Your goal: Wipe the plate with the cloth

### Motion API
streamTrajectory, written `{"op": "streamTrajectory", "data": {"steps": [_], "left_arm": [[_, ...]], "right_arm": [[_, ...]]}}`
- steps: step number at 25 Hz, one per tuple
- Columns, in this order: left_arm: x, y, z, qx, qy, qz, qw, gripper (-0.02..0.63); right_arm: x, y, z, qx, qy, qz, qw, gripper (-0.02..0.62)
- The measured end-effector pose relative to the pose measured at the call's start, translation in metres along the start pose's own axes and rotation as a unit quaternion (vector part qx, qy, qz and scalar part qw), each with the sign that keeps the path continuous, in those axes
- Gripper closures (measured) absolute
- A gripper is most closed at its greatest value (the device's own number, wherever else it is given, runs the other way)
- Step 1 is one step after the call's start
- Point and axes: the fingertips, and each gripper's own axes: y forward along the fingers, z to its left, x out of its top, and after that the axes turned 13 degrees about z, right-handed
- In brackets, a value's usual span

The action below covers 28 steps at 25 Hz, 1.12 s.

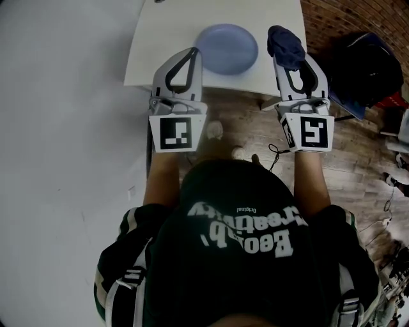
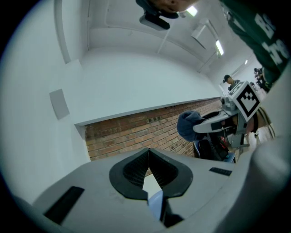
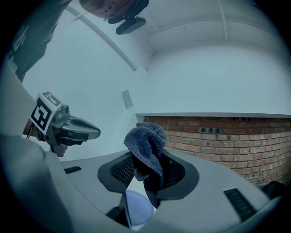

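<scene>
A pale blue plate (image 1: 227, 48) rests on the white table (image 1: 153, 57) near its front edge. My left gripper (image 1: 190, 52) is held above the plate's left rim, jaws shut and empty, the tips meeting in the left gripper view (image 2: 148, 152). A dark blue cloth (image 1: 285, 45) is bunched up in my right gripper (image 1: 289, 62), just right of the plate and raised off it. In the right gripper view the cloth (image 3: 146, 144) hangs pinched between the jaws, with a bit of the plate (image 3: 136, 211) showing below.
A brick wall (image 1: 345, 19) runs along the table's right side. A dark bag (image 1: 367, 64) lies on the wooden floor (image 1: 358, 153) to the right. The table's front edge is just under both grippers, and my feet (image 1: 217, 131) stand below it.
</scene>
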Motion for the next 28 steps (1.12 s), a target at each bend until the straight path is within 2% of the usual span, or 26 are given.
{"op": "streamTrajectory", "data": {"steps": [8, 15, 19, 24, 28], "left_arm": [[-0.009, 0.064, 0.045, -0.038, 0.021, -0.011, 0.9990, 0.603], [-0.025, 0.106, 0.080, -0.075, 0.033, 0.000, 0.9967, 0.603], [-0.026, 0.118, 0.085, -0.085, 0.027, 0.004, 0.9960, 0.603], [-0.029, 0.128, 0.078, -0.094, 0.016, 0.006, 0.9954, 0.603], [-0.032, 0.159, 0.078, -0.091, 0.013, 0.018, 0.9956, 0.603]], "right_arm": [[0.008, 0.067, -0.004, -0.018, -0.009, 0.018, 1.000, 0.466], [0.013, 0.108, -0.003, -0.046, -0.007, 0.035, 0.998, 0.465], [0.011, 0.113, -0.006, -0.056, -0.002, 0.040, 0.998, 0.465], [0.003, 0.120, -0.008, -0.045, 0.007, 0.046, 0.998, 0.465], [-0.008, 0.145, -0.028, -0.034, 0.013, 0.050, 0.998, 0.465]]}}
